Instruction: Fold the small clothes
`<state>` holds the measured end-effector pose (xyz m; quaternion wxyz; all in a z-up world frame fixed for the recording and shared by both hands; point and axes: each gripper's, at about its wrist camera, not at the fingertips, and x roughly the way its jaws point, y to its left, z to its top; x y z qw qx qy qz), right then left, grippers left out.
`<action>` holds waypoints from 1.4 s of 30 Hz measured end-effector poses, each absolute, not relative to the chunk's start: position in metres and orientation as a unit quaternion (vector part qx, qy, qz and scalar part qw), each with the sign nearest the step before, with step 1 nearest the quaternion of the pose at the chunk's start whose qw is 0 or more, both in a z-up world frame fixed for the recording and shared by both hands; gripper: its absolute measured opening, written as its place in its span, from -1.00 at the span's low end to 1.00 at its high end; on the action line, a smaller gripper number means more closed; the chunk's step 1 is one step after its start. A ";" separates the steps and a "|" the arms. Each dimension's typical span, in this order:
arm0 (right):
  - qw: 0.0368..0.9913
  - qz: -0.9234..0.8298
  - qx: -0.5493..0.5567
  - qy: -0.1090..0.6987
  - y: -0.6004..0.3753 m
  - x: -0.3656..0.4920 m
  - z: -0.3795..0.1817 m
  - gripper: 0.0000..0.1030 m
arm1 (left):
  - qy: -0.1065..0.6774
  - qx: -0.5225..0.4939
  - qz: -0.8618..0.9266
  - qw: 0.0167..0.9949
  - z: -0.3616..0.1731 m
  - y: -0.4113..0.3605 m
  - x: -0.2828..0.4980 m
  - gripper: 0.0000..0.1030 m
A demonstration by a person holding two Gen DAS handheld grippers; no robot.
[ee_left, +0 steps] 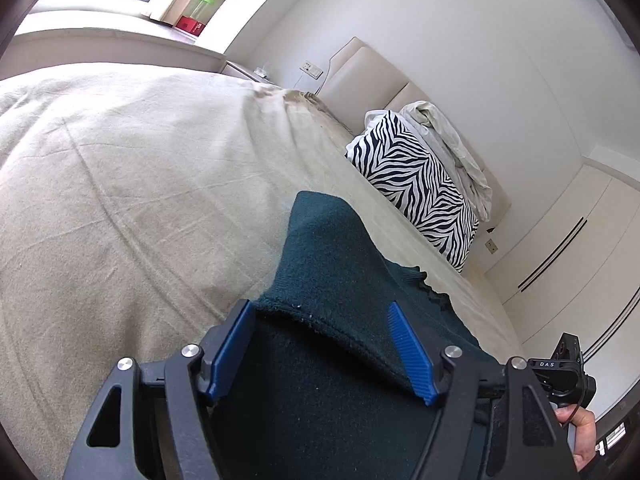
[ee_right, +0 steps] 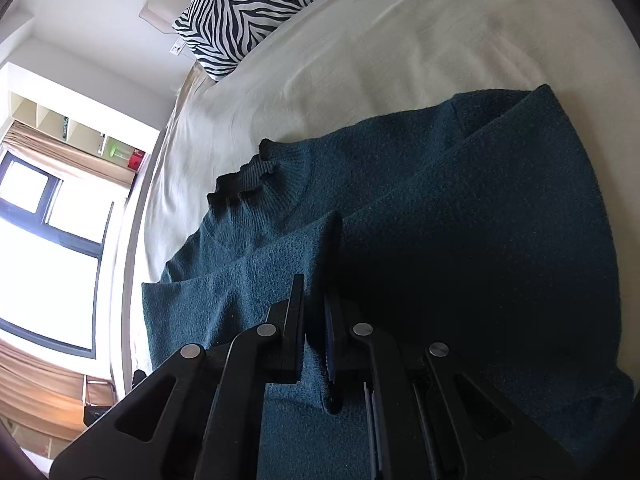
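A dark teal knit sweater with a ribbed frilled collar lies on the beige bedspread, its sides folded over the body. My right gripper is shut on a raised fold of the sweater near the collar. In the left wrist view the sweater reaches forward as a folded strip. My left gripper is open, blue pads on either side of the fabric's edge, with the cloth lying between them.
A zebra-striped pillow and crumpled white bedding lie at the padded headboard. Wide beige bedspread stretches left of the sweater. A window and shelves are beyond the bed. My right hand with its gripper handle shows at the lower right.
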<state>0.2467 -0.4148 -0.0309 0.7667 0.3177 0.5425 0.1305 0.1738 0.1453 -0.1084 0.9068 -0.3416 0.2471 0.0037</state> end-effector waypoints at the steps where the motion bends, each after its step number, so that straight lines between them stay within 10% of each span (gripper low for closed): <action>1: 0.768 0.126 0.318 0.541 -0.420 0.246 -0.031 -0.87 | 0.247 -0.341 0.004 0.907 -0.107 0.144 0.175 0.39; 14: 0.769 0.130 0.307 0.545 -0.422 0.241 -0.046 -0.86 | 0.271 -0.295 -0.003 0.916 -0.059 0.134 0.211 0.37; 23: 0.779 0.141 0.297 0.534 -0.422 0.245 -0.044 -0.86 | 0.406 -0.176 0.000 0.897 -0.104 0.124 0.315 -0.32; 42: 0.797 0.112 0.297 0.514 -0.429 0.241 -0.040 -0.84 | 0.385 -0.167 -0.005 0.908 -0.102 0.124 0.294 -0.26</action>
